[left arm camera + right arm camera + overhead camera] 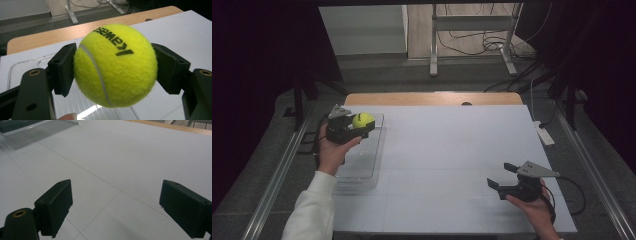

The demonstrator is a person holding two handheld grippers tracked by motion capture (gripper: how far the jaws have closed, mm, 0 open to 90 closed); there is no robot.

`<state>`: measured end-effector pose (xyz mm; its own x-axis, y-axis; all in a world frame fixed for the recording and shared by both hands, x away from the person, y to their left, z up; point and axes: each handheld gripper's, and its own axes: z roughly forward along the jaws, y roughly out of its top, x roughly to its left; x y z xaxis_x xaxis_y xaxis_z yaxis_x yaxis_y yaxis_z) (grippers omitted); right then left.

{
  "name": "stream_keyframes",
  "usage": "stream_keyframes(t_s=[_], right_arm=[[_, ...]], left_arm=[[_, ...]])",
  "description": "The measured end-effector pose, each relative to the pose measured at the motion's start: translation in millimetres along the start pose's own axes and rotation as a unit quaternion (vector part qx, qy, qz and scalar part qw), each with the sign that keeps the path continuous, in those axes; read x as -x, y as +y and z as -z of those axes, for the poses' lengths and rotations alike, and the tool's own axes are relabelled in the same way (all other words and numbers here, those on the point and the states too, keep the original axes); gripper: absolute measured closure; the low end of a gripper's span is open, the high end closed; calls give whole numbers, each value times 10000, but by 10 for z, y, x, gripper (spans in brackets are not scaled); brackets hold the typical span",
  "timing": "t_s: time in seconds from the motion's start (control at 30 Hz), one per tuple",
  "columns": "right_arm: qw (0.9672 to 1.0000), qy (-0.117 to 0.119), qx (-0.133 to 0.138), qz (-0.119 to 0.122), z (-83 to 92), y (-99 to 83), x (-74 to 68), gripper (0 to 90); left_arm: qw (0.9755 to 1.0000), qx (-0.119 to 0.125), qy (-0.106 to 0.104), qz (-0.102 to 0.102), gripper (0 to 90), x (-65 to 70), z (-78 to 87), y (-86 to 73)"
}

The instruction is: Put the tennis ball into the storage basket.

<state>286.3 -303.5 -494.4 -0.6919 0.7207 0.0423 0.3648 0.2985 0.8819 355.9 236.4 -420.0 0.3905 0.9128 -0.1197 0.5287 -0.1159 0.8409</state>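
The left gripper [358, 126] is pinching the ball [363, 120], and in the left gripper view both black pads [63, 68] are pressing into the yellow felt of the ball [115, 65], one on each side. The ball is sitting squarely between them, black lettering running upside down across its top and a white seam curving down its face. In the high view the left hand [333, 150] is holding that gripper above the far end of the clear tray [362, 167], which is lying along the left edge of the white table [452, 150]. The ball is hanging off the surface, over the tray's far end, and the tray's ridged floor [70, 105] is showing beneath it in the left gripper view.

Over on the near right, the right gripper [501, 176] is standing spread with nothing between its jaws. The right gripper view is looking past its two pads [56, 206] at bare white table [112, 165], faint grid lines crossing it, with a corner of the tray [40, 131] showing far off at top left. The right hand [537, 205] is holding that gripper low near the front edge, well apart from the ball and the tray. A strip of wooden tabletop [432, 98] is showing beyond the white sheet at the far side.
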Motion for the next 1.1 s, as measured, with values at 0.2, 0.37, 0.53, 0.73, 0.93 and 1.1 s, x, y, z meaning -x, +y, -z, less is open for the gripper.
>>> stream_keyframes(t_s=[0.2, 0.37, 0.53, 0.73, 0.93, 1.1], right_arm=[[10000, 0, 1, -16, 1, 1, 3, 119], [10000, 2, 23, -51, 8, 0, 13, 119], [10000, 5, 16, -39, 3, -1, 11, 119], [10000, 16, -11, -7, -1, -1, 4, 119], [10000, 13, 10, -31, 0, -3, 12, 119], [10000, 25, -18, -8, -11, -4, 6, 119]], left_arm=[[10000, -42, 66, 36, 265, -46, -19, 27], [9998, -101, 169, 53, 265, -95, -46, 55], [9997, -113, 204, 86, 264, -123, -60, 77], [9994, -140, 300, 83, 265, -153, -75, 109], [9986, -249, 457, 62, 265, -206, -125, 129], [9984, -240, 503, 137, 265, -250, -154, 154]])
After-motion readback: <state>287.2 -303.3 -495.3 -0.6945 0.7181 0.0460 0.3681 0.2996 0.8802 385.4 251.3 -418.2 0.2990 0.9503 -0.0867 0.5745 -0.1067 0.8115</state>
